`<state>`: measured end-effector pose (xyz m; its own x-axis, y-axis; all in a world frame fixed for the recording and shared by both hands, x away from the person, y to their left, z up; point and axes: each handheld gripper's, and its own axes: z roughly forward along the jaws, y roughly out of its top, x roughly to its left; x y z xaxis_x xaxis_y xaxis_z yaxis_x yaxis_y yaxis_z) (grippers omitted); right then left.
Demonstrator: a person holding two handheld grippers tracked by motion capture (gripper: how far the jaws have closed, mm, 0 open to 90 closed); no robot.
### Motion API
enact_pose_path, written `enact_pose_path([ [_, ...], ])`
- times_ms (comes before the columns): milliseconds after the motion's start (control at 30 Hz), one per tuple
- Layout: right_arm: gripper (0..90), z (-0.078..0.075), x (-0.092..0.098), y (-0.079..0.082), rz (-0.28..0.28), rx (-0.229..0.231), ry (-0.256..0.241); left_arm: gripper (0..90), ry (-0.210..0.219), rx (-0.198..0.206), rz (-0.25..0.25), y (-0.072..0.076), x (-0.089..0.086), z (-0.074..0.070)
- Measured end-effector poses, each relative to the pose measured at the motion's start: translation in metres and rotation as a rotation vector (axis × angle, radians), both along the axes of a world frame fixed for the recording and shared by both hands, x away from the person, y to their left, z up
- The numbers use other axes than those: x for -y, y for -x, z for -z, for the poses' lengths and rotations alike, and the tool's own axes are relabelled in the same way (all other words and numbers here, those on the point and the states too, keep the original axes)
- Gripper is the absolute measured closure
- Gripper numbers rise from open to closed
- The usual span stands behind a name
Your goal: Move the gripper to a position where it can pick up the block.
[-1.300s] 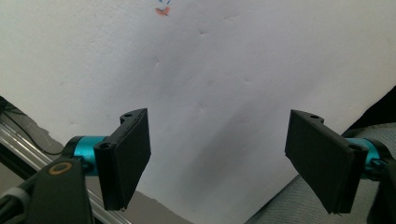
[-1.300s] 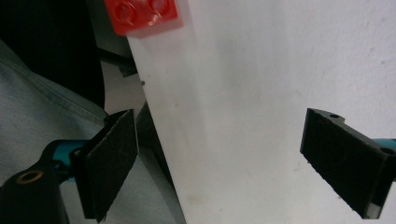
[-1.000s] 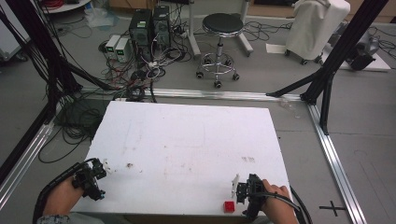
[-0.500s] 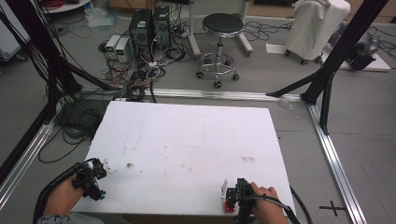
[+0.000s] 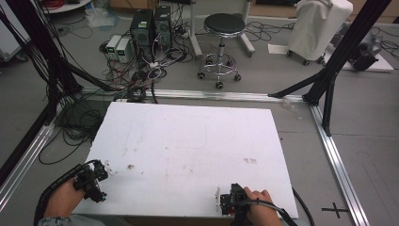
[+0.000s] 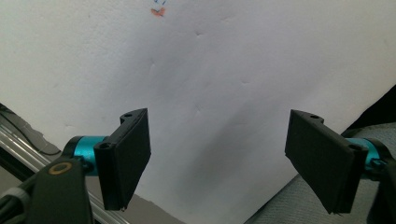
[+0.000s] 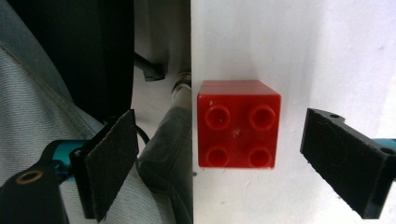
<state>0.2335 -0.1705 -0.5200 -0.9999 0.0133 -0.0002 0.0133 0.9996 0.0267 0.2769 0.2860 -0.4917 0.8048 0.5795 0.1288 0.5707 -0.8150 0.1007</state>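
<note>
- One small red plastic four-stud building block sits at the near edge of the white foam-board table, not yet lifted.
- The right gripper straddles it, jaws wide apart, neither touching; closing and lifting look to be left.
- The left gripper hangs over bare board at the near left corner, jaws spread, holding nothing.

Red brick — glossy, smooth plastic; white table matt, faintly dimpled; jaw pads — black, rough-textured, foam-like.
</note>
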Motion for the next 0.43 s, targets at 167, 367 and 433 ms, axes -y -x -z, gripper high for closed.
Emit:
enact_pose_path([
  [167,10.7,0.0021,-0.0012,-0.0001,-0.004,0.000,0.006,22.7,-0.001,0.000,0.000,0.0000,-0.0002,-0.0001],
  [367,10.7,-0.0002,-0.0002,-0.0005,0.003,0.007,-0.009,22.7,0.000,0.002,-0.001,-0.0003,0.0001,0.0003],
  [433,10.7,-0.0005,0.0000,-0.0005,0.007,0.008,-0.013,22.7,0.001,0.003,0.000,-0.0007,0.0003,0.0008],
])
